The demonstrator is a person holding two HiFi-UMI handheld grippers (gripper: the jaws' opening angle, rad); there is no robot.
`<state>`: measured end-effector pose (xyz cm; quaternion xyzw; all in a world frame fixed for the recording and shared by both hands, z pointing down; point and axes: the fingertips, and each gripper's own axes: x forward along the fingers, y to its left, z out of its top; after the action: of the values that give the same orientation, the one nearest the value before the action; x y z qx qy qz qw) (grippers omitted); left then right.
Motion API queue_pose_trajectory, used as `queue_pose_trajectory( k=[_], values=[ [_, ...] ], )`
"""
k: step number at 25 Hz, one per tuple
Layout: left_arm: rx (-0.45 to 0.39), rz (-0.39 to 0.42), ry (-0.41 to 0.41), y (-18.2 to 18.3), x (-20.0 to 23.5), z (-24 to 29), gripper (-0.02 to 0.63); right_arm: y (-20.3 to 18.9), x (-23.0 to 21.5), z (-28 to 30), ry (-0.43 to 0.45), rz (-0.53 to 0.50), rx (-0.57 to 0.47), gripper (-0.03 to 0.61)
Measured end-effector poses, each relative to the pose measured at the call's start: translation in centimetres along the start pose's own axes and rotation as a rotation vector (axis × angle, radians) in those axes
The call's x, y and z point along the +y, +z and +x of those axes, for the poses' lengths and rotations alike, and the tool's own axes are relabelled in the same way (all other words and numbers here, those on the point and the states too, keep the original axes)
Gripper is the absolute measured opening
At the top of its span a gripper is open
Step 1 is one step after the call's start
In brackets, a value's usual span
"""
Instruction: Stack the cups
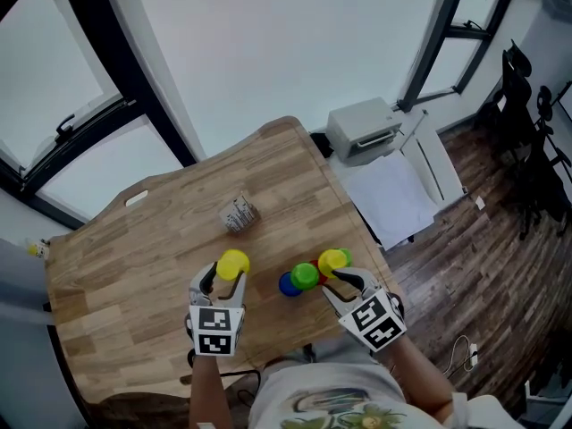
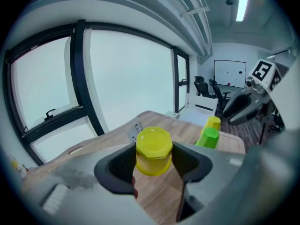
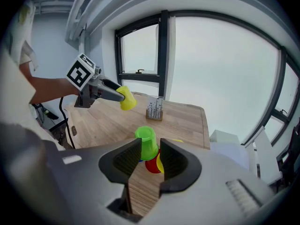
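Octagon-topped yellow cup [image 2: 153,151] — wood-grain table [image 1: 134,257].

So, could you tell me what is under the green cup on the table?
A red cup shows below the green cup, a blue cup beside it; the right gripper covers their rims, so nesting is unclear.

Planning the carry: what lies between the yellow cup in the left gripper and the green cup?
Head view: bare table, then the blue cup beside the green cup.
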<state>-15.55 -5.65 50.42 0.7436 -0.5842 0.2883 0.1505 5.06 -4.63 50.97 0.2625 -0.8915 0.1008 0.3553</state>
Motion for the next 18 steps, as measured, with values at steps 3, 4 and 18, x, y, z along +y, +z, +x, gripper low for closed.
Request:
queue_pose_trajectory(
  k=[3, 4, 18],
  values=[
    [-0.030, 0.036, -0.021, 1.5, -1.0, -0.8, 0.245, -0.3, -0.1, -0.2, 0.003, -0.005, -0.004, 0.126],
    [-0.036, 0.048, -0.031, 2.0, -1.4, -1.0, 0.247, -0.3, -0.1, -0.3, 0.003, -0.006, -0.006, 0.124],
    [-0.064, 0.150, -0.226, 5.9, -7.7, -1.0, 0.247, -1.0, -1.8, -1.8, -0.034, 0.021, -0.022, 0.124]
  ],
)
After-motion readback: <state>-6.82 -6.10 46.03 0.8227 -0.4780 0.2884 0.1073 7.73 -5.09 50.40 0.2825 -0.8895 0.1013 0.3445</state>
